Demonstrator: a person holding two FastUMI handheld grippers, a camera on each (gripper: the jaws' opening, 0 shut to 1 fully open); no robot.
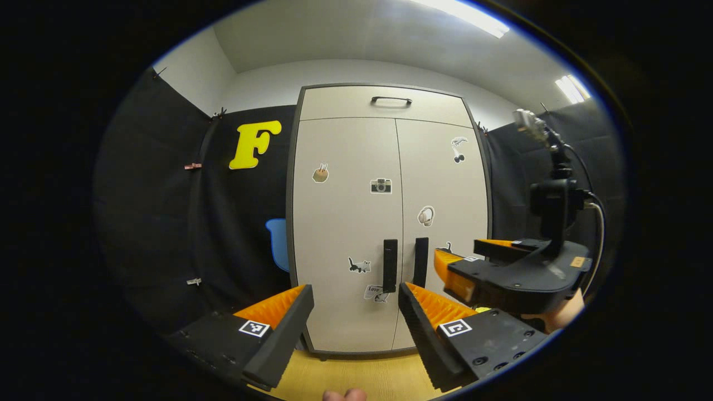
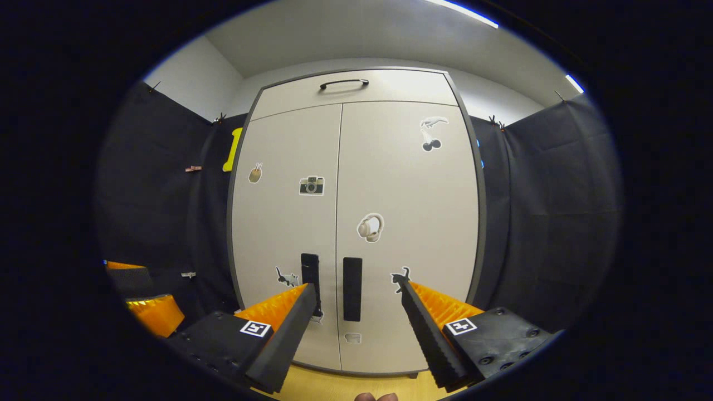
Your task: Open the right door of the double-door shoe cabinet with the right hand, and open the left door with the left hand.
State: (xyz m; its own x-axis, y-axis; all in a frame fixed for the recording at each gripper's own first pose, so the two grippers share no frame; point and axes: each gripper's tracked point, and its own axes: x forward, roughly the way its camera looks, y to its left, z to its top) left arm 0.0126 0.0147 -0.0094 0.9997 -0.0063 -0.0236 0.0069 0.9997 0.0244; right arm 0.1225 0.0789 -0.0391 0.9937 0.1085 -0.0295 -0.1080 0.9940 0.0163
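- Cabinet [image 1: 345,234] stands straight ahead on a wood floor [image 1: 356,373], black cloth wall on both sides; both doors closed.
- Left door [image 1: 342,223] and right door [image 1: 443,195] meet at a centre seam, flush, no gap seen.
- Left handle [image 1: 390,265] and right handle [image 1: 421,262]: dark upright bars, just beside the seam, low on the doors.
- Top panel above the doors has a dark bar handle [image 1: 391,100], also closed.
- Stickers on both doors: camera [image 1: 381,185] on the left one, headphones [image 1: 426,215] on the right one, cats lower down.
- Left tool [image 1: 356,292]: fingers apart, nothing between them, short of the cabinet, aimed near the left handle.
- Right tool [image 2: 356,292]: fingers wide apart, holding nothing, not touching the doors; right handle [image 2: 352,288] sits between its fingers in the right gripper view, left handle [image 2: 310,278] just by its left finger.
- In the left gripper view the right tool [image 1: 462,259] shows at the right, ahead of the left tool, a hand [image 1: 562,314] under it, camera mast on top.
- In the right gripper view part of the left tool [image 2: 147,306] shows at far lower left.
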